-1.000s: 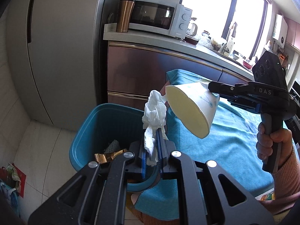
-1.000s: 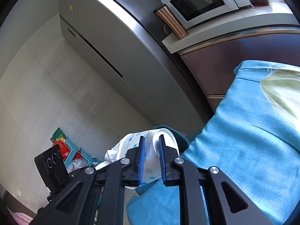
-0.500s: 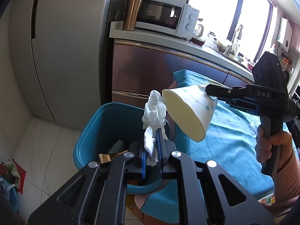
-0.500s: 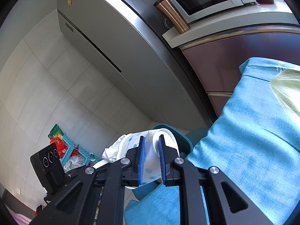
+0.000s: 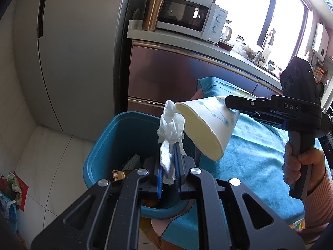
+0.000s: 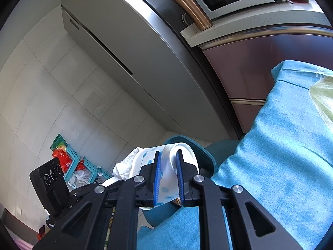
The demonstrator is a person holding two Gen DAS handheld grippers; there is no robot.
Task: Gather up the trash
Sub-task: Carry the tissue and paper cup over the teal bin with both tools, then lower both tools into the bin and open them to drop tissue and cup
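Observation:
My left gripper (image 5: 168, 158) is shut on a crumpled white tissue (image 5: 170, 125) and holds it over the blue trash bin (image 5: 104, 143). The bin holds a gold wrapper (image 5: 119, 174) and other scraps. My right gripper (image 6: 168, 162) is shut on a squashed white paper cup with blue dots (image 6: 166, 173). In the left wrist view the cup (image 5: 208, 125) hangs mouth-down at the bin's right rim, next to the tissue, with the right gripper (image 5: 229, 104) clamped on its base. The bin rim (image 6: 199, 148) shows past the cup in the right wrist view.
A table with a teal cloth (image 5: 260, 156) stands right of the bin. Behind are a grey fridge (image 5: 72, 52), brown cabinets (image 5: 177, 77), and a counter with a microwave (image 5: 187, 16) and copper tumbler (image 5: 152, 10). A teal basket of bags (image 6: 72, 162) sits on the floor.
Both grippers have shifted slightly toward the bin with their loads; the cup sits a little lower and closer to the tissue. Both grips are unchanged.

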